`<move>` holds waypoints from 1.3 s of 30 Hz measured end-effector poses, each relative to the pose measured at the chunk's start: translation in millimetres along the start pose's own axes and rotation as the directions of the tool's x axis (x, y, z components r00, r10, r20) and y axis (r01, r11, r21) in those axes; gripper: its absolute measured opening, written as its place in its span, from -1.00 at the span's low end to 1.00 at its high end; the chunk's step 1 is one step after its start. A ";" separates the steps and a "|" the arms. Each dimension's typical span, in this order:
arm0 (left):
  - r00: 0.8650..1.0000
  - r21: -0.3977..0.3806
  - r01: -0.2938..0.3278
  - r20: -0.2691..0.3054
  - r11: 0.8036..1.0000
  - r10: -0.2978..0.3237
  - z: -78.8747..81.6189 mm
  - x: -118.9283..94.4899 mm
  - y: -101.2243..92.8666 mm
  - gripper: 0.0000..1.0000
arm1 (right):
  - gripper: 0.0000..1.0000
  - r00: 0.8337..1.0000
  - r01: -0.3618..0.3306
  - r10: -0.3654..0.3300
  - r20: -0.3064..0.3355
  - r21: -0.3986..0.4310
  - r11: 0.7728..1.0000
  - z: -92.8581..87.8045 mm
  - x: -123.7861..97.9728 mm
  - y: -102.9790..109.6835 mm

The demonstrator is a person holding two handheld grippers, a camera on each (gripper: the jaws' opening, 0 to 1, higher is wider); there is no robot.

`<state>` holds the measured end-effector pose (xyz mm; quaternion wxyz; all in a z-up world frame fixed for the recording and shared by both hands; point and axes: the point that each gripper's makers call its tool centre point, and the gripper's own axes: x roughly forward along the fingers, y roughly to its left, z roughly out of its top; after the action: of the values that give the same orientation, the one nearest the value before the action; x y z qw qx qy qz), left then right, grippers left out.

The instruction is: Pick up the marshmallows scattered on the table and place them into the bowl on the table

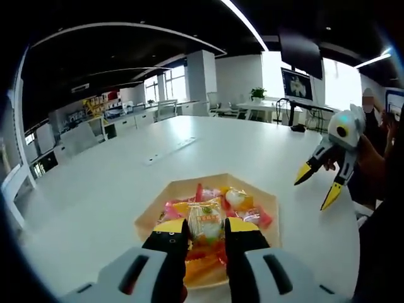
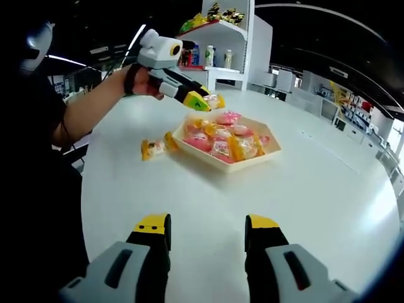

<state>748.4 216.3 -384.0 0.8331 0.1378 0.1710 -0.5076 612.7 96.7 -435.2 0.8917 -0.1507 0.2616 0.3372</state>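
A hexagonal wooden bowl (image 1: 146, 221) (image 2: 202, 156) holds several wrapped marshmallows in pink, orange and yellow packets. My left gripper (image 1: 206, 235) (image 2: 203, 100) is shut on a white-and-green marshmallow packet (image 1: 206, 222) (image 2: 215, 101) and hangs just above the bowl's far side. Two yellow-wrapped marshmallows (image 2: 151, 149) (image 2: 170, 140) lie on the white table (image 2: 252, 202) beside the bowl's left edge. My right gripper (image 2: 208, 230) (image 1: 310, 196) stands open with nothing between its jaws, raised above the table well short of the bowl.
The person's arm (image 2: 88, 107) reaches in from the left holding the left gripper. A white shelf with goods (image 2: 221, 44) stands behind the table. A monitor (image 1: 297, 83), desks and chairs are at the room's back.
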 end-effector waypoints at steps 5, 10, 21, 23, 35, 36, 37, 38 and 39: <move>1.000 0.007 0.005 -0.008 1.000 -0.005 -2.1 2.7 -1.5 -0.52 | -0.07 1.000 -0.002 0.002 -0.004 0.002 1.000 -3.1 1.1 -0.9; 1.000 0.003 0.002 -0.011 1.000 -0.002 -3.6 4.9 -1.2 -0.52 | -0.07 1.000 -0.005 0.005 -0.005 0.006 1.000 -3.9 1.9 -0.6; 0.999 0.068 0.004 -0.041 0.998 -0.002 -9.9 7.4 -9.3 0.56 | -0.07 1.000 -0.003 0.003 -0.004 0.012 1.000 -5.7 0.4 0.3; 0.999 0.067 -0.004 -0.043 0.998 0.007 -9.7 5.5 -7.5 0.39 | -0.07 1.000 -0.004 0.005 -0.004 0.012 1.000 -5.8 0.2 0.9; 0.999 0.026 -0.007 -0.054 1.000 0.008 -13.2 0.7 -6.0 0.34 | -0.07 1.000 -0.008 0.008 -0.002 0.014 1.000 -5.1 0.7 3.7; 0.998 0.027 -0.007 -0.055 1.000 0.008 -13.1 0.6 -6.3 0.34 | -0.07 1.000 -0.009 0.009 0.000 0.013 1.000 -4.5 0.6 4.1; 0.998 0.028 -0.007 -0.056 1.000 0.009 -13.2 0.1 -6.8 0.34 | -0.07 1.000 -0.009 0.009 0.000 0.012 1.000 -4.2 0.5 4.4; 0.998 0.029 -0.006 -0.056 1.000 0.007 -13.2 -0.3 -8.2 0.34 | -0.07 1.000 -0.009 0.009 -0.001 0.010 1.000 -4.1 0.5 4.4; 0.998 0.029 -0.004 -0.056 1.000 0.006 -13.2 -0.8 -9.5 0.34 | -0.07 1.000 -0.008 0.008 -0.001 0.010 1.000 -4.1 0.4 4.4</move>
<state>737.7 217.9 -396.1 0.8273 0.1645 0.1864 -0.5038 608.5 98.3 -439.2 0.8908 -0.1456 0.2644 0.3396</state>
